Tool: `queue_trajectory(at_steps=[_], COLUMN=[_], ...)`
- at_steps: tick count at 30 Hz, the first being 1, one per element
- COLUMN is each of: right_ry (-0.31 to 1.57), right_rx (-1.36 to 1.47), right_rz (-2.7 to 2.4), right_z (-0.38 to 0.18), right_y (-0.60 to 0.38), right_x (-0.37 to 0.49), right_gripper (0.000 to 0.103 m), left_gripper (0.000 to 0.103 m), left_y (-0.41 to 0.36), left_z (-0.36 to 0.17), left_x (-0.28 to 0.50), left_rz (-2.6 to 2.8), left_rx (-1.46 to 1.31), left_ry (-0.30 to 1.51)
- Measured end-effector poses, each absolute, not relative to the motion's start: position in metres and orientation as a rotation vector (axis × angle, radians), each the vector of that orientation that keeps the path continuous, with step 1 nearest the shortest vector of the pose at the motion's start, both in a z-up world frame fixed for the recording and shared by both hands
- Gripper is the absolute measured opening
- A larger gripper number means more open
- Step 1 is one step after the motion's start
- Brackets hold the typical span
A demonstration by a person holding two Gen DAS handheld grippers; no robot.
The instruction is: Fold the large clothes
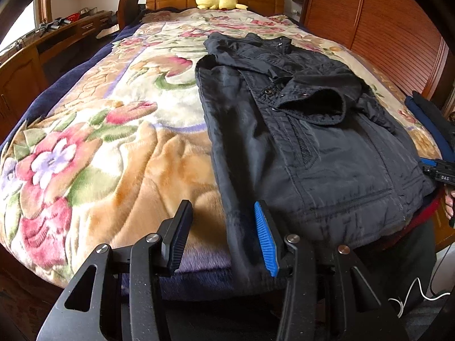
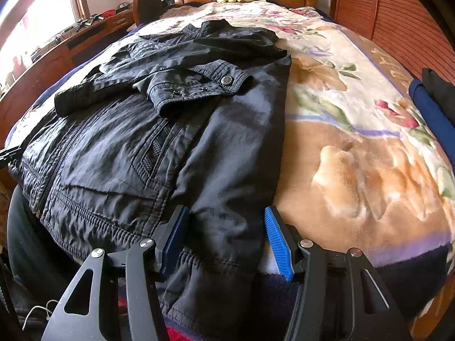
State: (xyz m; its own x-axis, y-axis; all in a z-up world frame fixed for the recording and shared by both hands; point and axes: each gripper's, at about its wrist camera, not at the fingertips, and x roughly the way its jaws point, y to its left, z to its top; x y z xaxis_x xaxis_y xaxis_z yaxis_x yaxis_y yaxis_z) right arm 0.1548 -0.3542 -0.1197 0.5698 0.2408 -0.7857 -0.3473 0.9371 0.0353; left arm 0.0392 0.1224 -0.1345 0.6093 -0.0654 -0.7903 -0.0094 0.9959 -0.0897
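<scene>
The letters "DAS" are read in white on a small black device (image 1: 444,176) at the right edge of the left wrist view.

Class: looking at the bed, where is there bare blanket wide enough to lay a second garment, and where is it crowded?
Free: the floral blanket left of the jacket, up to the plush toy. Also the strip between the jacket and the folded clothes. Crowded: the near edge, where both tools straddle the jacket's hem.

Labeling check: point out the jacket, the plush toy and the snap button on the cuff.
jacket (image 1: 327,153): left wrist view, front panel.
plush toy (image 1: 217,0): left wrist view, body.
snap button (image 2: 226,80): right wrist view, button face on the cuff.
</scene>
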Motion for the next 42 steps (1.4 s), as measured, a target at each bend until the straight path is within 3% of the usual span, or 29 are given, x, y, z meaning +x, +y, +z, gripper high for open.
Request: queue_trajectory(at_steps=[2, 5, 7, 9, 12, 26, 42], right_ry=[0.903, 0.909, 0.910, 0.896, 0.861, 0.555, 0.329], right_rx=[-0.126, -0.122, -0.129, -0.151, -0.123, -0.087, -0.019], right_rz=[0.351, 0.361, 0.381, 0.391, 0.408, 0.441, 0.428], right_z=[-0.120, -0.120, -0.118, -0.113, -0.101, 0.011, 0.075], right_y=[-0.354, -0.355, -0.354, -0.352, -0.355, -0.364, -0.425], right_x=[0.154, 0.154, 0.154, 0.153, 0.152, 0.112, 0.008], right_gripper=[0.057, 0.056, 0.046, 0.022, 0.010, 0.006, 0.006], left_gripper=[0.046, 0.024, 0.011, 0.009, 0.007, 0.006, 0.006], left_y=[0.122, 0.118, 0.116, 0.112, 0.109, 0.081, 0.086], left_z=[-0.135, -0.135, -0.131, -0.124, -0.103, 0.015, 0.081], left_x=[0.036, 0.035, 0.038, 0.039, 0.041, 0.038, -0.006], left_rz=[-0.052, -0.101, -0.100, -0.100, -0.109, -0.188, -0.245], left_rx=[-0.101, -0.118, -0.115, -0.099, -0.086, -0.005, -0.015], left_ry=[0.911, 0.907, 0.902, 0.883, 0.824, 0.565, 0.415])
